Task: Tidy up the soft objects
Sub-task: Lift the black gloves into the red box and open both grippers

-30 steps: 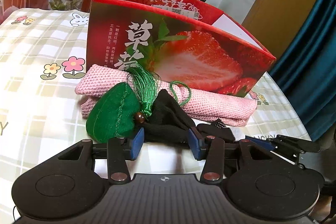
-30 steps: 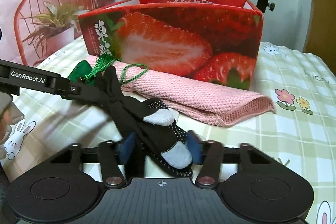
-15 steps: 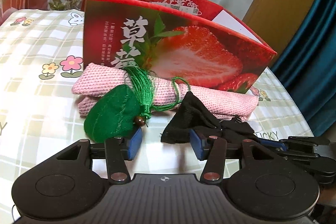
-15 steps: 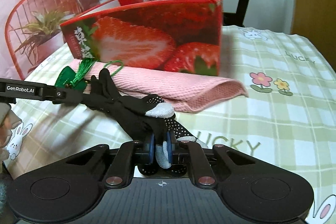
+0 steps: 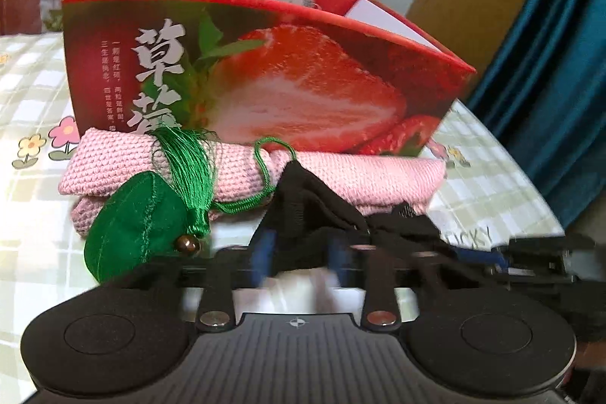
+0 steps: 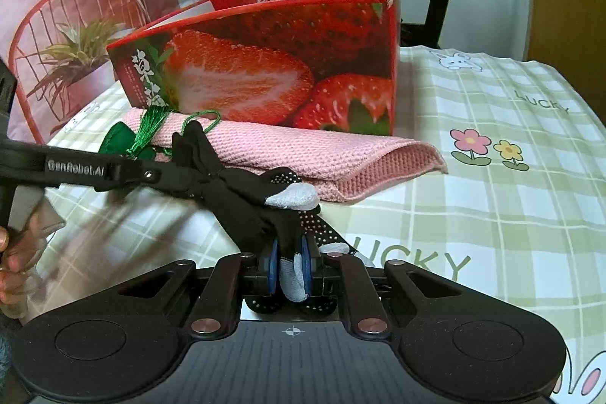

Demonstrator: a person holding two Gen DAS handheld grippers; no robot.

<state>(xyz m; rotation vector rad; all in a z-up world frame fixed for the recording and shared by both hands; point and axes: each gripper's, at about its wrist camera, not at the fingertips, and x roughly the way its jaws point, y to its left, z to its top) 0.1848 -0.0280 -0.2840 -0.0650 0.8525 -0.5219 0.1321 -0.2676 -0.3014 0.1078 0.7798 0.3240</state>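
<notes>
Both tongs pinch one black glove [image 6: 242,203] stretched between them: the right tongs [image 6: 289,265] clamped on its grey-tipped fingers, the left tongs [image 5: 299,258] just closing on its cuff. It lies near the pink towel [image 6: 303,150] before the strawberry box [image 6: 272,63].

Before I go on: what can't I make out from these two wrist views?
- Strawberry box interior: both views, front wall hides it.
- Left gripper pads: left view, motion blur; they have just been closing on the black glove.
- Pink cloth left end: right view, green sachet covers it.
</notes>
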